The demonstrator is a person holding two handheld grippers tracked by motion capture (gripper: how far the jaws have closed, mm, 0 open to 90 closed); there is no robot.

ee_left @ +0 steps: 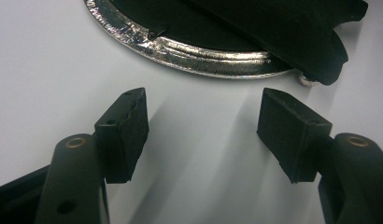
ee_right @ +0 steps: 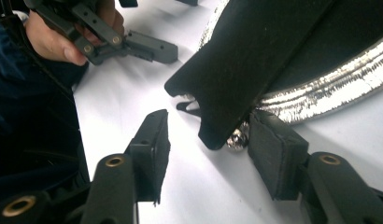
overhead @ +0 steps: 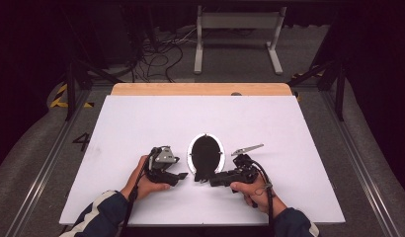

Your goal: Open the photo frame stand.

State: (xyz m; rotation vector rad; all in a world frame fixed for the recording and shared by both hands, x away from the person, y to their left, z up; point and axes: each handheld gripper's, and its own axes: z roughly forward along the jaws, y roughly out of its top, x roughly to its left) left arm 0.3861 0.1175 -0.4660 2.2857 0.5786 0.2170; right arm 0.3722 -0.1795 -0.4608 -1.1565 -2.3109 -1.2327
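Where matte white table point(overhead: 141, 128) bears shiny-rimmed oval black pan point(overhead: 206, 153) | left hand-held gripper point(ee_left: 203, 121) agape, empty | right hand-held gripper point(ee_right: 208, 140) agape, empty

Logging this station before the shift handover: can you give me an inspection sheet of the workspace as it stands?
Surface: white board on a wooden table.
Job's things: oval silver-rimmed tray with a black insert overhanging its near rim.
Clutter: nothing seen.
Grippers: left gripper open beside the tray; right gripper open, jaws either side of the insert's overhanging end.
Cables: one trailing from each gripper; a tangle on the floor.
Surroundings: grey floor, white frame behind.
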